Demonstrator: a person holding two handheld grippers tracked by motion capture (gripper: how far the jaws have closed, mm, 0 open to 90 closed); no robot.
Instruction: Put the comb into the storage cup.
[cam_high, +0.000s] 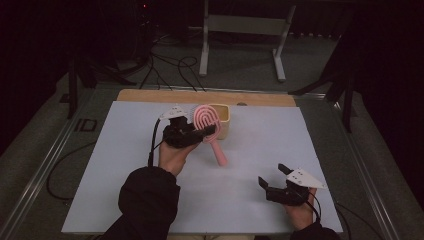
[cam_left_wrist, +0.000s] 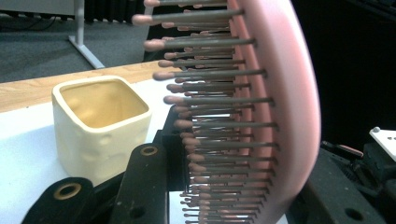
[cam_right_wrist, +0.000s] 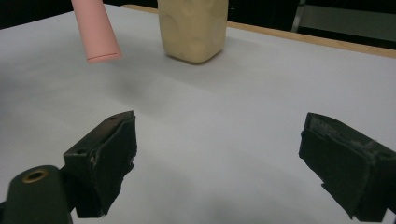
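Now the left gripper (cam_high: 192, 131) pinches the pink hairbrush (cam_high: 207, 125)
Brush lifted beside the cream cup (cam_high: 223, 120); right gripper (cam_high: 274, 176) spread, low over the bench (cam_high: 125, 165)

A pink hairbrush (cam_high: 207, 125) with pink-tipped grey bristles, beside a cream-yellow cup (cam_high: 222, 119) on a white table sheet (cam_high: 260, 150).

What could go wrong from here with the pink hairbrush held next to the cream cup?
1. The left gripper grips the pink hairbrush by its head, with the long handle hanging free above the table; the brush could pivot or slip in the jaws.
2. The brush is close beside the cream cup, an open, light-looking container; a swing of the head or handle might knock or tip it.
3. The right gripper is open and well away, so it probably cannot steady the cup quickly.
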